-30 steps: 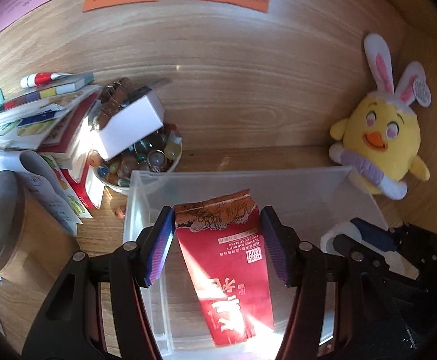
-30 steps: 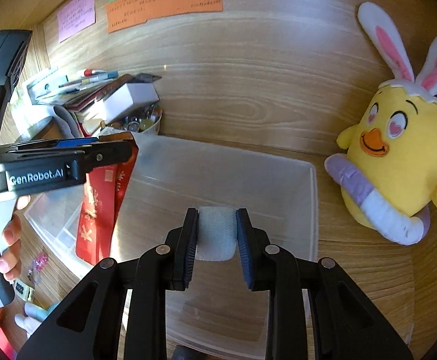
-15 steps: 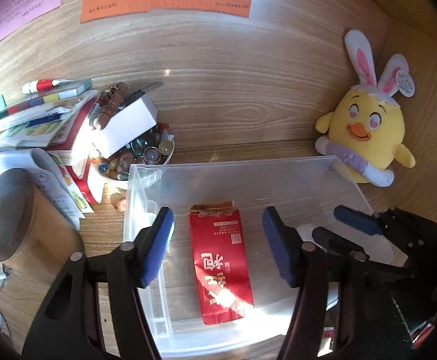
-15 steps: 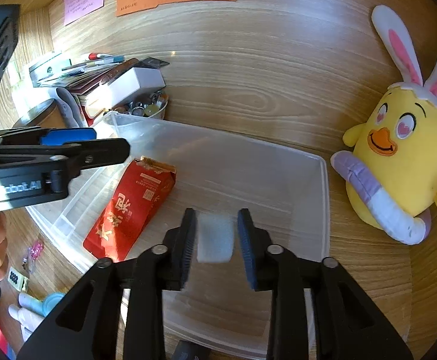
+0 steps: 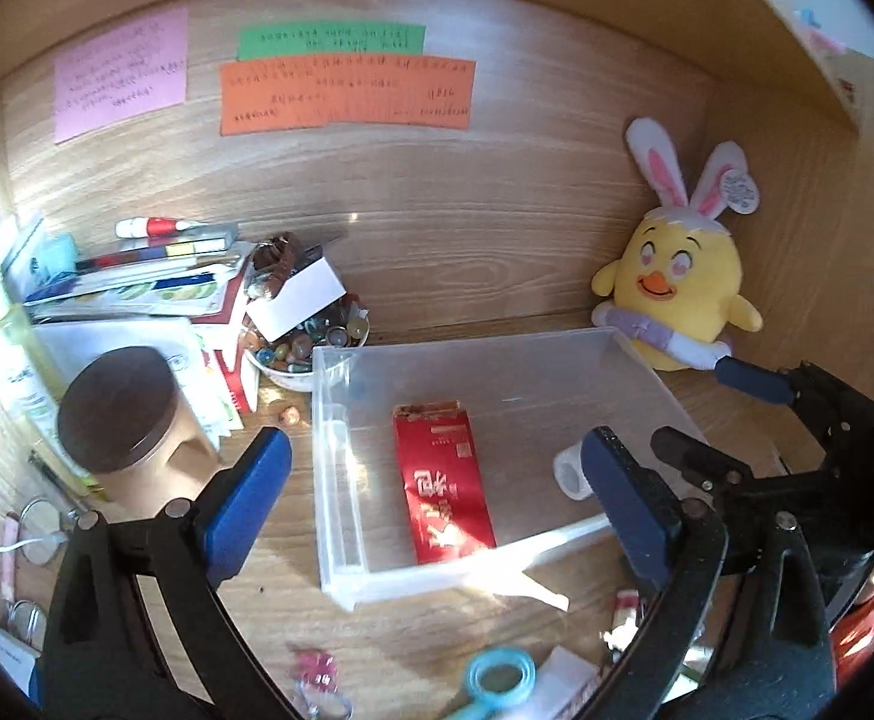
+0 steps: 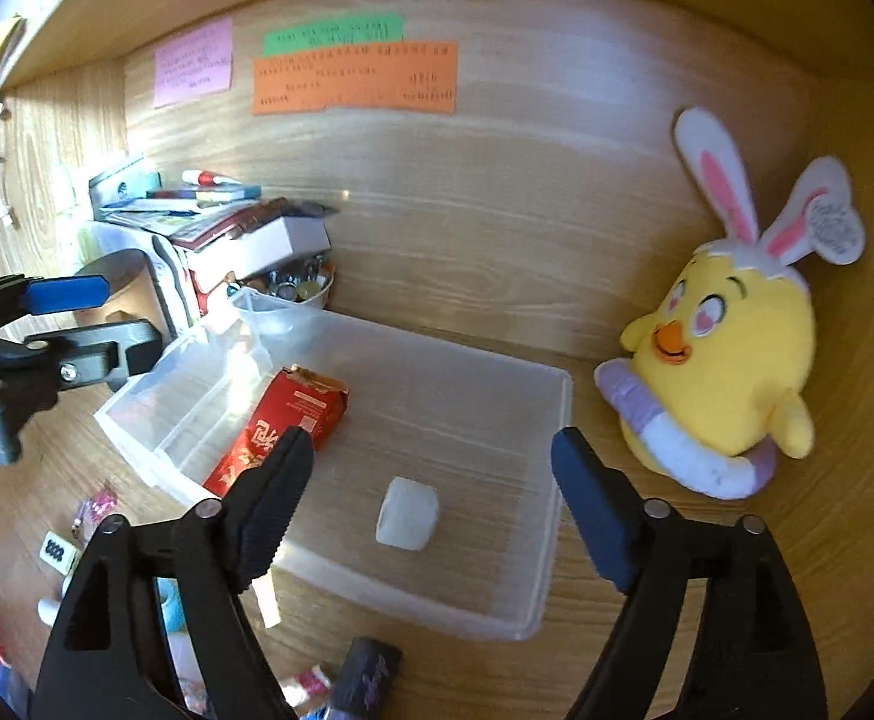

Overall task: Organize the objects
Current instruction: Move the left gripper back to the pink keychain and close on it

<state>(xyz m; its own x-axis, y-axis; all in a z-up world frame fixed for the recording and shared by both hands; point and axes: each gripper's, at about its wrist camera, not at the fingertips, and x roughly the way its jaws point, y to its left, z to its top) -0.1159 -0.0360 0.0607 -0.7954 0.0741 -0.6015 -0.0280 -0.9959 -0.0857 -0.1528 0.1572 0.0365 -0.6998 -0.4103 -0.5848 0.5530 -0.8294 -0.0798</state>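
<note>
Jaws of both grippers apart, empty; red packet [image 6: 281, 438] and white roll [image 6: 407, 513] inside clear bin [image 6: 548, 480].

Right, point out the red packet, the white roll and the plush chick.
red packet [image 5: 444, 480], left wrist view, middle of its face
white roll [image 6: 407, 514], right wrist view, its top side
plush chick [image 6: 737, 372], right wrist view, its yellow belly

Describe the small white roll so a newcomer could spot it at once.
Find the clear bin on the wooden desk, beside the yellow chick. Inside lie a red packet and the white roll: the roll is small, translucent, lying alone nearer the chick.
</note>
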